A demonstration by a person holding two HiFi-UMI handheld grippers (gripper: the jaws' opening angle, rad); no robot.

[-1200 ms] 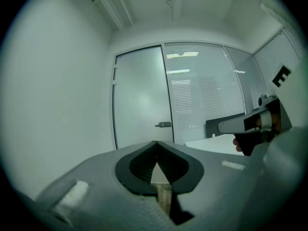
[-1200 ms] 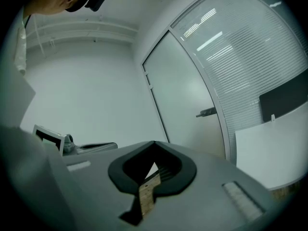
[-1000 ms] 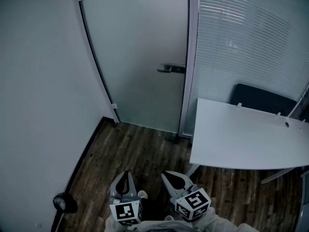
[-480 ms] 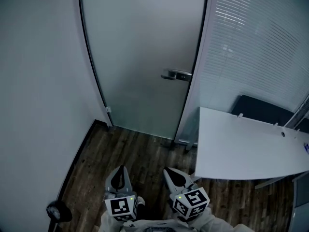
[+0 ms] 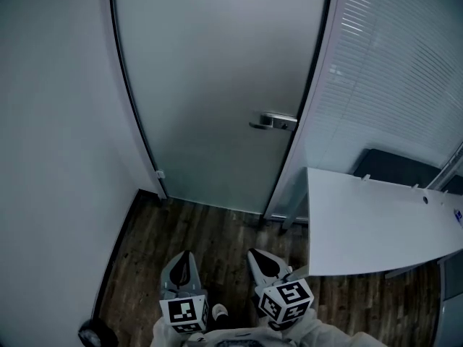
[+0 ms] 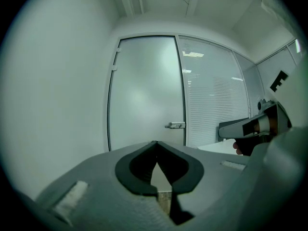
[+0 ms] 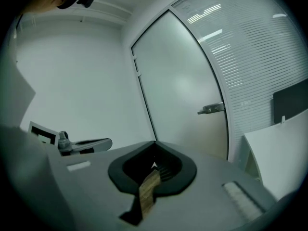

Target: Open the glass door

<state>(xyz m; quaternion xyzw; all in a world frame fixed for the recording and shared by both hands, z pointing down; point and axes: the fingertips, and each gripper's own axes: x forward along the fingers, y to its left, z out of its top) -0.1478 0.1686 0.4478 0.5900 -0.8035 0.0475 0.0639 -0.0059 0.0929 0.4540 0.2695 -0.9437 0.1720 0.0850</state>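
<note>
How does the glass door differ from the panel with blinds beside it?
The glass door is plain and frosted; the panel is covered by horizontal slats. The door carries a lever handle at its right edge; the panel has none. A white desk stands before the panel, not the door. Both are tall, pale and side by side.

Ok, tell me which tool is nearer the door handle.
Right. The right tool sits almost straight below the handle in the head view, well short of it; the left tool is further off to the left. Neither touches it.
</note>
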